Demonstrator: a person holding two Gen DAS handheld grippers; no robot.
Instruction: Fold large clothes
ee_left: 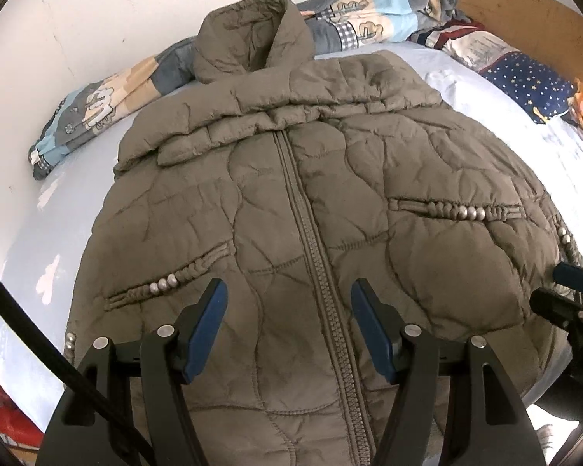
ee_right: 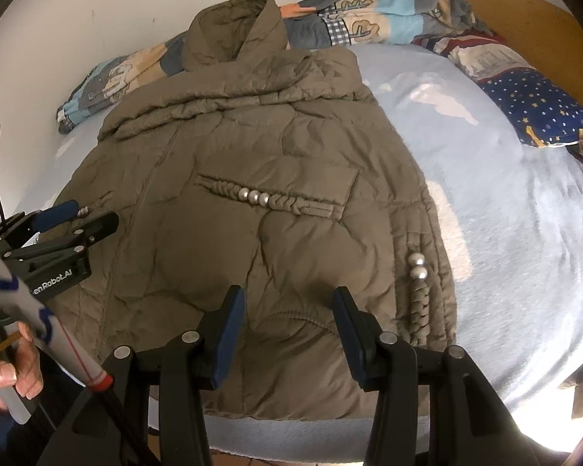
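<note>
Quilted olive-brown jacket (ee_left: 291,202) lies flat on the bed (ee_right: 505,202), front side up, zipper (ee_left: 322,272) closed and running down the middle. Collar (ee_left: 252,35) stands up toward the far edge of the bed, by the white wall (ee_left: 97,19). Hem reaches the near edge of the bed. Both sleeves appear folded in behind or along the body; cannot confirm exactly how. Two slanted pockets trimmed with braid and silver beads (ee_right: 252,196), one either side of the zipper; further beads on the right side seam (ee_right: 416,266).

Left gripper (ee_left: 288,326): fingers about half spread, blue pads (ee_left: 208,330) facing each other, nothing between them. It hangs above the lower front of the jacket, straddling the zipper line; no contact seen.

Right gripper (ee_right: 288,334): fingers likewise part open, empty, above the jacket's lower right panel, just inside the beaded side seam. No contact seen.

In the right wrist view the left gripper appears at the left edge, held by a hand (ee_right: 4,372).

Along the far edge of the bed: a patchwork quilt (ee_left: 369,11) bunched against the wall, partly behind the collar. Far right corner: star-print pillow (ee_right: 532,108) next to the wooden headboard (ee_right: 544,31). Pale blue sheet (ee_left: 31,233) is bare on either side of the jacket.
</note>
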